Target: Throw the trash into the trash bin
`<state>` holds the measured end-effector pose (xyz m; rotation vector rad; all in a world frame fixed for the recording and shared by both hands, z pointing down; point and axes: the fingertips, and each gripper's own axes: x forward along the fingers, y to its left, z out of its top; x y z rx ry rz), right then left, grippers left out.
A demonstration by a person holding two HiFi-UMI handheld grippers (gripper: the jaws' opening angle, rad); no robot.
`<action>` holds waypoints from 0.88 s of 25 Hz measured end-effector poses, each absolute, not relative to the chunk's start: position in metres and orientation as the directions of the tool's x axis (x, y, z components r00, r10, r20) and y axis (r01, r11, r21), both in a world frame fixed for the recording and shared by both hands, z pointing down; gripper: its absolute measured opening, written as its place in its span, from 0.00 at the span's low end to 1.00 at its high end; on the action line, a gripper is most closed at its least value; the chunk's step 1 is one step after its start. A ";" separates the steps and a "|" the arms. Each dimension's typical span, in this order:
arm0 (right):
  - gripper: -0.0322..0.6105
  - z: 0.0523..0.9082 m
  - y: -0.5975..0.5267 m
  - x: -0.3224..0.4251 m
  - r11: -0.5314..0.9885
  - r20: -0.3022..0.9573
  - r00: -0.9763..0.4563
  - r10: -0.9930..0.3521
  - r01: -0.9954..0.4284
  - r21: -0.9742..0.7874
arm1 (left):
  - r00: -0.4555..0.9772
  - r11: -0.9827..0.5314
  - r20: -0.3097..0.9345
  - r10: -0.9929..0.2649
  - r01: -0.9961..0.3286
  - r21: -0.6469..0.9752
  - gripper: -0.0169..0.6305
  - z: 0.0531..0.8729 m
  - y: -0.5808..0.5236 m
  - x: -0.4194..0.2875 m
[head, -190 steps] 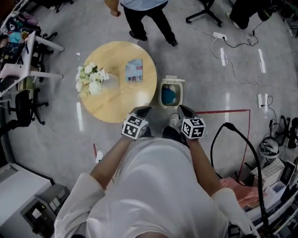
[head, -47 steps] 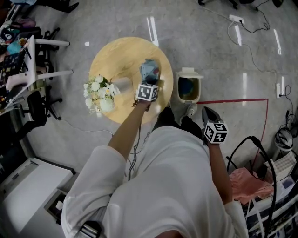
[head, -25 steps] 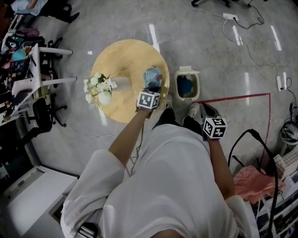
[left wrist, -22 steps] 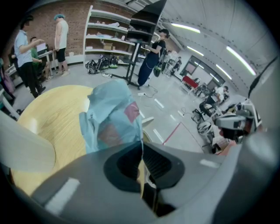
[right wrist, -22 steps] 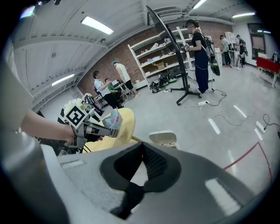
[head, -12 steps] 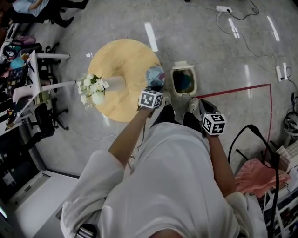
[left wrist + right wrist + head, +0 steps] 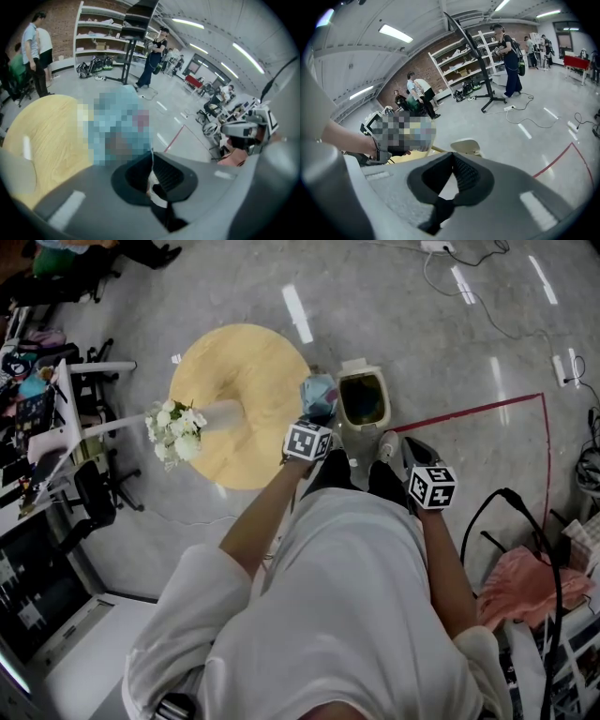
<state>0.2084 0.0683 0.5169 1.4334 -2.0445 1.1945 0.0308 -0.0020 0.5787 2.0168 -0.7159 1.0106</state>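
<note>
Left gripper, clamped on the blue trash, is swinging it closer to the trash bin, now just beside it; drop nearing; right gripper closed, empty.

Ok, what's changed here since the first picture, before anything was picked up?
The left tongs took the blue packet off the round table and carried it toward the trash bin. It is now held at the table's edge beside the bin, not yet dropped. The right tongs stayed shut and empty, and the flowers stayed on the table.
</note>
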 end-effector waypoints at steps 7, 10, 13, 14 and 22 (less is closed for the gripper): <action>0.04 0.525 0.079 0.225 0.085 0.707 -0.392 -0.589 -0.900 -0.428 | 0.549 -0.584 0.830 -0.102 -0.708 0.397 0.05 0.589 0.010 0.056; 0.04 0.527 0.086 0.232 0.067 0.711 -0.382 -0.591 -0.901 -0.428 | 0.552 -0.594 0.830 -0.087 -0.697 0.402 0.05 0.592 0.016 0.066; 0.04 0.531 0.092 0.237 0.049 0.714 -0.372 -0.593 -0.902 -0.429 | 0.552 -0.604 0.831 -0.073 -0.687 0.404 0.05 0.595 0.021 0.074; 0.04 0.532 0.094 0.238 0.044 0.715 -0.370 -0.593 -0.902 -0.430 | 0.557 -0.607 0.828 -0.061 -0.680 0.413 0.05 0.599 0.025 0.078; 0.04 0.543 0.109 0.250 0.010 0.724 -0.359 -0.589 -0.899 -0.438 | 0.570 -0.619 0.822 -0.013 -0.650 0.441 0.05 0.617 0.042 0.104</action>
